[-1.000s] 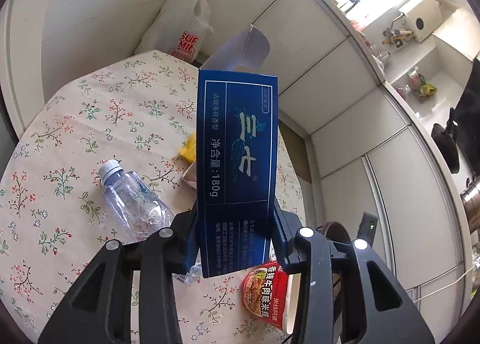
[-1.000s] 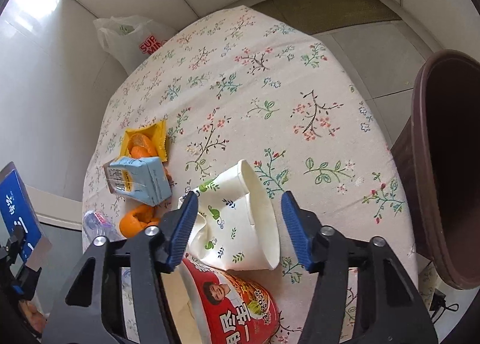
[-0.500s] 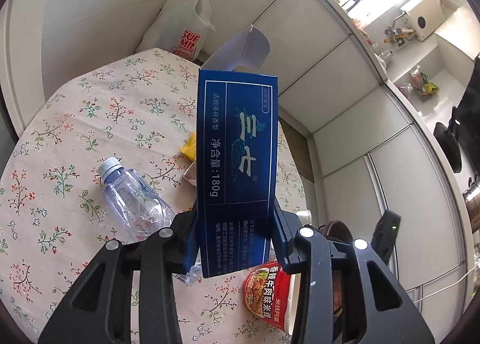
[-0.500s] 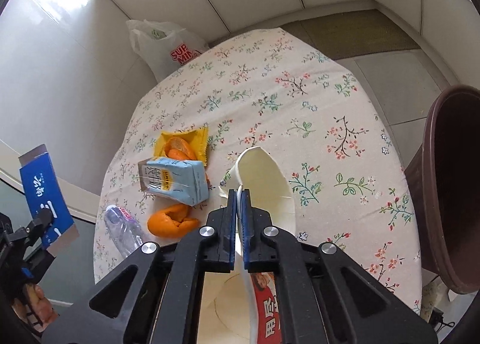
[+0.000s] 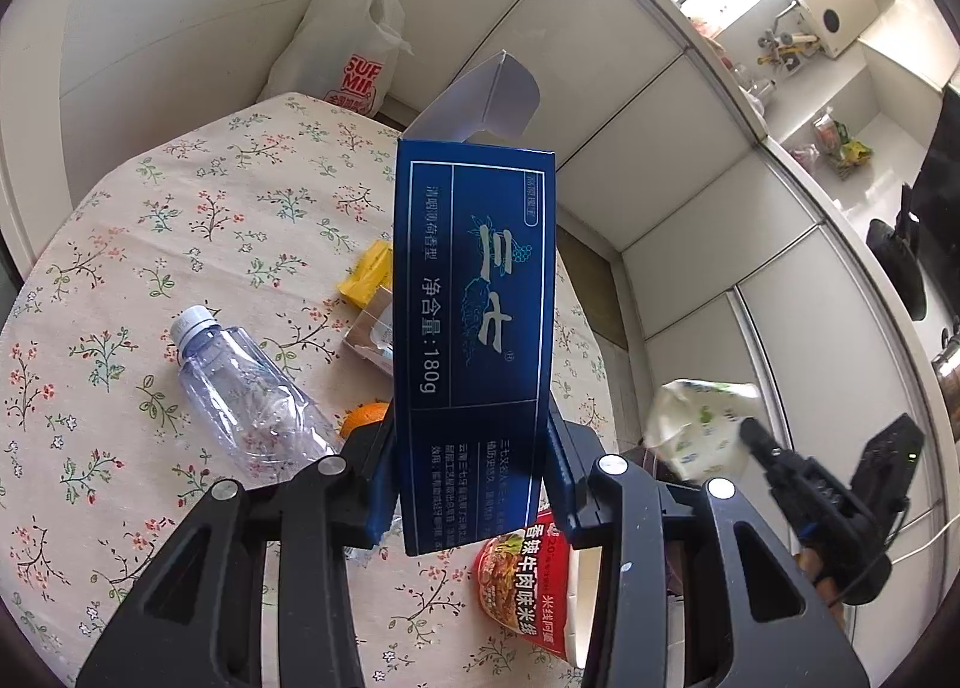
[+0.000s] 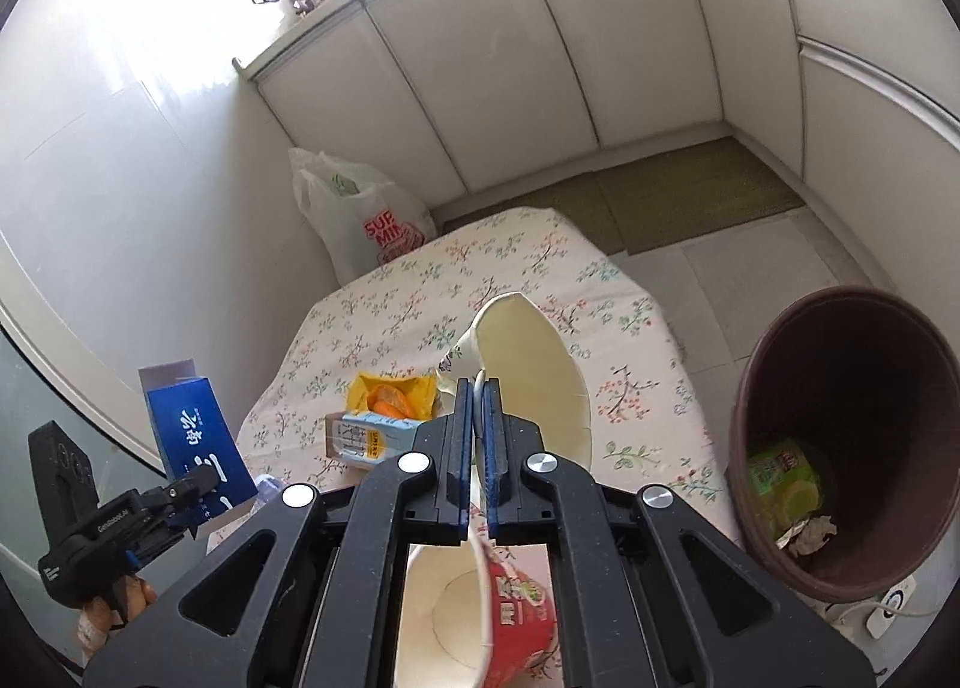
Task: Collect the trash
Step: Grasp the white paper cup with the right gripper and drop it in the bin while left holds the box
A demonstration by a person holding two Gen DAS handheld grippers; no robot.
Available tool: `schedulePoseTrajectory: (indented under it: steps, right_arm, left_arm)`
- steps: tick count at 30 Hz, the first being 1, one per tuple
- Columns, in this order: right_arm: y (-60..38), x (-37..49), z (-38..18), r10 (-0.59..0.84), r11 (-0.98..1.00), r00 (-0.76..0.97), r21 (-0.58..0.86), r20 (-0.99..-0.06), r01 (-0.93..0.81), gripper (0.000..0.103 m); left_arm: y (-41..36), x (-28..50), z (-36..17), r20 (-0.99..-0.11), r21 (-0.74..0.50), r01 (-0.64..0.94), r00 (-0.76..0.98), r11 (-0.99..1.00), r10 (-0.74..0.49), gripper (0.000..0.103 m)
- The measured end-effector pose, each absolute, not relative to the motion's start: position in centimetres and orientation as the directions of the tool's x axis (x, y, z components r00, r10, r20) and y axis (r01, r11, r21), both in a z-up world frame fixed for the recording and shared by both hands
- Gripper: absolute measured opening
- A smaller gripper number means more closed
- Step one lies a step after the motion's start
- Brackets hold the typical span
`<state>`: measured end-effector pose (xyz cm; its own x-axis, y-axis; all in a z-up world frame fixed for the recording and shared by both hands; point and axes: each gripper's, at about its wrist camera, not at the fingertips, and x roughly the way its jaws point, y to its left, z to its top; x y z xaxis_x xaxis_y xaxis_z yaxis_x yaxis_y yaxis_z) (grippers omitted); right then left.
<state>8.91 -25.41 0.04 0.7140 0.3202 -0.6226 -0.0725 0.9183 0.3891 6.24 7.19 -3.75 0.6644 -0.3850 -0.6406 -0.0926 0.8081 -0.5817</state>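
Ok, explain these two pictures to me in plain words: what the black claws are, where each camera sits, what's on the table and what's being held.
No robot here: a person carries a hand-held two-finger gripper in each hand, each with a wide-angle camera looking along its fingers.

The left wrist view shows the left gripper clamped on an upright blue carton, its top flap open. The right wrist view shows the right gripper pinched shut on the wall of a flowered paper cup, lifted off the table.

On the floral tablecloth lie a clear plastic bottle, a small drink carton, orange peel in a yellow wrapper and a red noodle cup. A brown bin stands on the floor by the table, some trash already inside.
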Motion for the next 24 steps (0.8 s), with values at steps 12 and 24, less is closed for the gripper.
schedulePoseTrajectory:
  steps: [12, 24]
  right_arm:
    - [-36.4, 5.4, 2.1, -0.002, 0.949, 0.814, 0.257, -0.581, 0.185, 0.005]
    - [-42.5, 1.5, 2.9, -0.357, 0.864, 0.780, 0.135, -0.514, 0.485, 0.096]
  left_arm:
    - [3.1, 7.0, -4.3, -0.651, -0.563, -0.039, 0.637, 0.826, -0.413, 0.040]
    - [-5.3, 6.6, -0.3, -0.560, -0.554, 0.143, 0.665, 0.820, -0.494, 0.040]
